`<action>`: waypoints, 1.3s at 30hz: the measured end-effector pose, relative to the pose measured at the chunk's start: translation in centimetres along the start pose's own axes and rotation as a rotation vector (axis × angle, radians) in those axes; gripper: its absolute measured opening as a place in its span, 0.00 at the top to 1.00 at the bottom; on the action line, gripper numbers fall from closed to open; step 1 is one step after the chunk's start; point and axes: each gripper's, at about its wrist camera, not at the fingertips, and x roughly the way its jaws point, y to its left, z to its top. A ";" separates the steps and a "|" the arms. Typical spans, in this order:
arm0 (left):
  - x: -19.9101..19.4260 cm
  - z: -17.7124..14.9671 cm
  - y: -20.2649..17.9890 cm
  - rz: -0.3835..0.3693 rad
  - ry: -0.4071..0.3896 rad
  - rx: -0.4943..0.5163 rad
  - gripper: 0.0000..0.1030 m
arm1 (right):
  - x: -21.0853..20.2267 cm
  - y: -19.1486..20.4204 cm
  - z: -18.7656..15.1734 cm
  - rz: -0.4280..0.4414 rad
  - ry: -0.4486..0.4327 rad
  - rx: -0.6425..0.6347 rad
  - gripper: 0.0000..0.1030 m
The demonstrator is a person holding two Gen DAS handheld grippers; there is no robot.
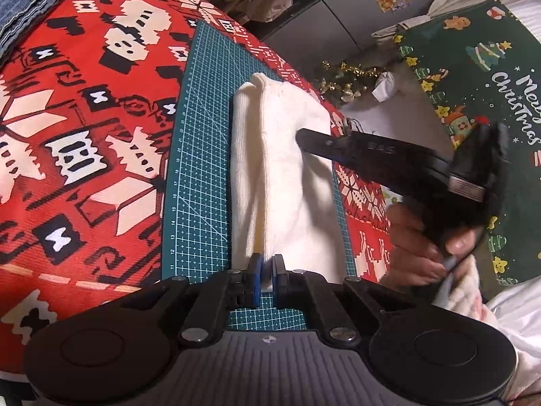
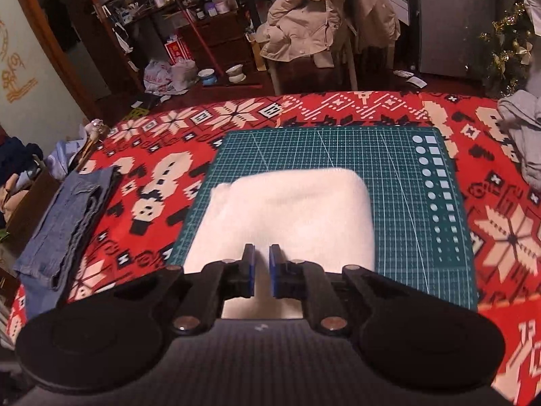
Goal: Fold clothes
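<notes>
A white knitted garment [image 1: 280, 169] lies folded into a long rectangle on the green cutting mat [image 1: 199, 169]. My left gripper [image 1: 267, 275] sits at the garment's near end, its blue pads almost together with white cloth between them. My right gripper [image 1: 304, 138], held by a hand [image 1: 412, 247], reaches in from the right over the garment's far right part. In the right wrist view the right gripper [image 2: 261, 270] hovers over the near edge of the garment [image 2: 290, 209], jaws a narrow gap apart, with nothing visibly pinched.
The mat [image 2: 338, 149] lies on a red patterned tablecloth [image 2: 152, 155]. Folded denim [image 2: 64, 220] rests at the table's left edge, and a grey garment [image 2: 520, 128] is heaped at the right. A chair draped with a beige coat [image 2: 321, 17] stands beyond the table.
</notes>
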 end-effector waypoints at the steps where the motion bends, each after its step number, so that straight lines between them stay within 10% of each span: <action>1: 0.0 0.0 0.1 -0.001 0.000 -0.003 0.96 | 0.3 0.0 0.0 -0.002 -0.002 -0.003 0.93; 14: -2.7 1.3 0.2 -0.006 -0.084 0.005 0.95 | 2.2 -1.5 2.5 -0.046 0.017 0.045 0.94; 28: 4.8 13.9 0.3 -0.012 -0.104 0.008 0.70 | 2.1 -1.9 2.3 -0.019 0.019 0.093 0.93; 39: 7.4 14.9 2.2 -0.212 0.002 -0.102 0.67 | 1.9 -2.1 2.1 -0.001 0.015 0.125 0.92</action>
